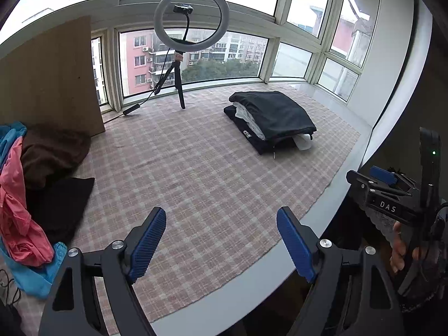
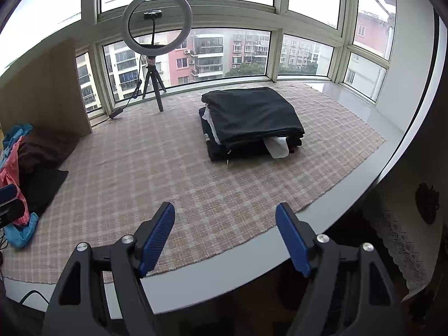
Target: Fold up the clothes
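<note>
Partly done, judging by layout. Folded stack [image 2: 252, 123] of dark clothes with something white sandwiched in, sitting on checked mat [image 2: 168, 173] toward far right, well apart from both tools. Unfolded heap [image 1: 33, 184] at left edge of mat: brown piece, black piece, pink and blue ones, all rumpled and overlapping, so several items probably left to do. Middle of mat bare, no garment spread out for folding right now, so looks like between items. Left gripper [image 1: 221, 240] spread wide, holding nothing, hovering over near edge of mat. Right gripper [image 2: 225, 238] also spread wide, nothing between blue pads [image 2: 156, 238], same near-edge spot. Next likely step: reach left to heap, pull one piece to centre. Ring light on tripod [image 2: 156, 44] by window, wooden board [image 1: 47, 78] leaning behind heap, neither in the way.
</note>
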Action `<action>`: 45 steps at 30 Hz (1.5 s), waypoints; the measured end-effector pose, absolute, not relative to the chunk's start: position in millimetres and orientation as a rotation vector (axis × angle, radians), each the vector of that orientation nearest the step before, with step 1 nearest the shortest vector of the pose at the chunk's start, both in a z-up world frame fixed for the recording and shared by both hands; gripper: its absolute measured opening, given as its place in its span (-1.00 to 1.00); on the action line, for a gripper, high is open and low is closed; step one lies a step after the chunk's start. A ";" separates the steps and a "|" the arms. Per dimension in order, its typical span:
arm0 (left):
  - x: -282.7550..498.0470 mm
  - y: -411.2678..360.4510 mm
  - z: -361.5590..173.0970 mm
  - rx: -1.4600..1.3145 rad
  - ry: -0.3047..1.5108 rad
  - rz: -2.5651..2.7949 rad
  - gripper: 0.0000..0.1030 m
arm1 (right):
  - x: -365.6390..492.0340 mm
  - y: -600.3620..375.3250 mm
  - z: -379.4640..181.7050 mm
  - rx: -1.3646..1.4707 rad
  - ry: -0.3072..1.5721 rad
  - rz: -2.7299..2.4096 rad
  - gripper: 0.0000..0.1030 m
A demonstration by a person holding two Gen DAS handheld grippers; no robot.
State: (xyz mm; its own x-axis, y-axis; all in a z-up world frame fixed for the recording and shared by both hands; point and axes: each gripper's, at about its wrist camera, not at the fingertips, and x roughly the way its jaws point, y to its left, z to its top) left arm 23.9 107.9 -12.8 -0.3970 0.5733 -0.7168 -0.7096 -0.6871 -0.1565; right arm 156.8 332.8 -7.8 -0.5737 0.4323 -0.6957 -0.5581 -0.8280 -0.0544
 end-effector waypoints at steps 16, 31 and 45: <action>32.3 101.4 -4.0 -0.961 0.231 2.135 0.69 | 157.6 316.1 -9.4 -1.001 0.182 2.373 0.43; 41.8 89.1 7.9 -0.899 0.267 2.299 0.77 | 157.7 315.9 -7.1 -1.005 0.174 2.391 0.43; 44.2 62.2 8.7 -0.910 0.233 2.378 0.98 | 142.7 294.0 -6.7 -1.028 0.124 2.445 0.43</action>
